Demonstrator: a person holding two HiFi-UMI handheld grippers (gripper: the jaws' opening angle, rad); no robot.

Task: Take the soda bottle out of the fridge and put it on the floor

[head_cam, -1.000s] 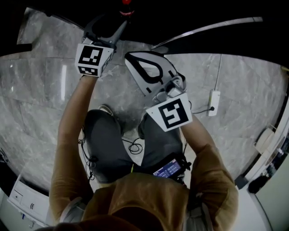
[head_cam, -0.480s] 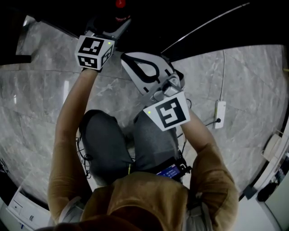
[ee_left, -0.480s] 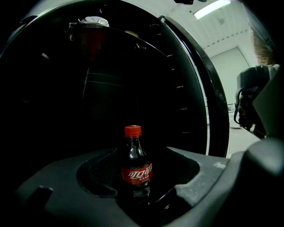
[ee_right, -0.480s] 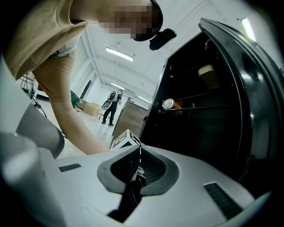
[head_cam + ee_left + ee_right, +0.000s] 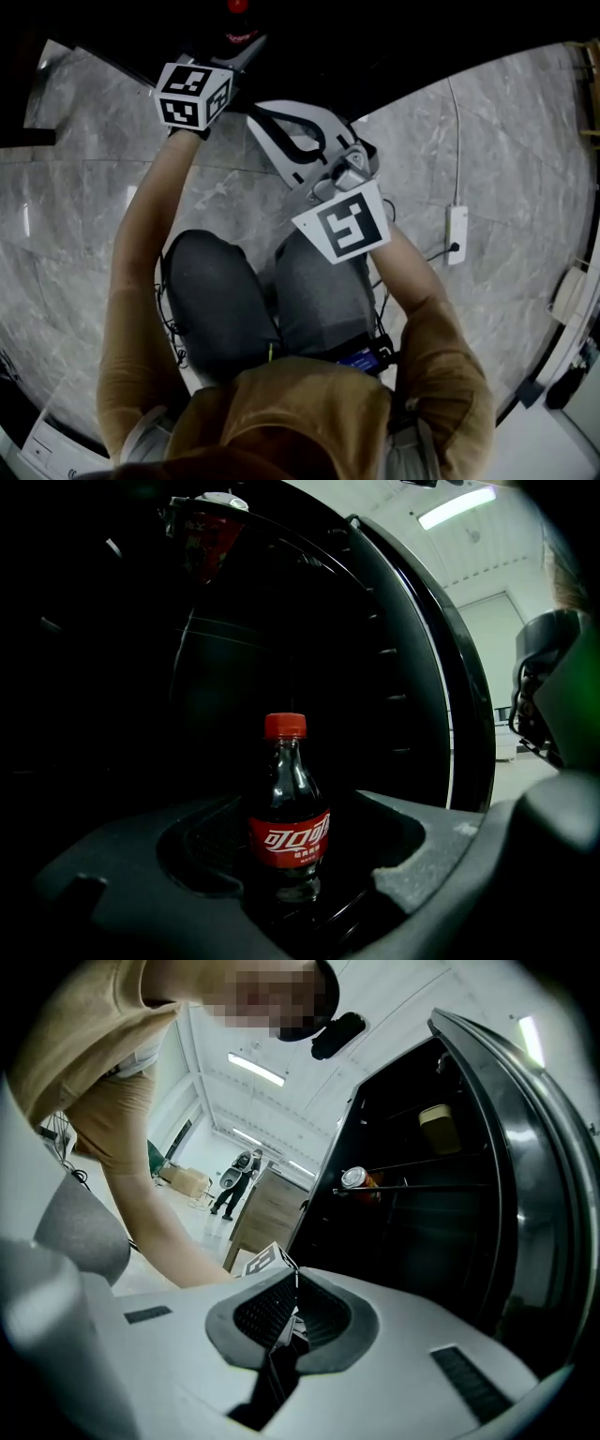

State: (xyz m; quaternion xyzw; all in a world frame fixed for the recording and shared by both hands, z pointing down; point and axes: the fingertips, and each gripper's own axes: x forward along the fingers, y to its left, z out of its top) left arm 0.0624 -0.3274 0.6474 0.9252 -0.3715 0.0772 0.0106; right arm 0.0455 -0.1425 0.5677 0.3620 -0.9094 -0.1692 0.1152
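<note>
My left claw has just been opening wide around the soda bottle, pads clear of it. The bottle stands upright inside the fridge. I judge this the reach: next, clamp its body and lift out. My right claw is pressed together, empty.

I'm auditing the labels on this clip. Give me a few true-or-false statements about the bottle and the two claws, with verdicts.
1. The soda bottle stands upright inside the fridge. True.
2. Its cap is blue. False: the cap is red.
3. The left claw is clamped on the bottle. False: its jaws have just been opening and stand wide apart, with the bottle between them but not gripped.
4. The right claw is shut with nothing in it. True.
</note>
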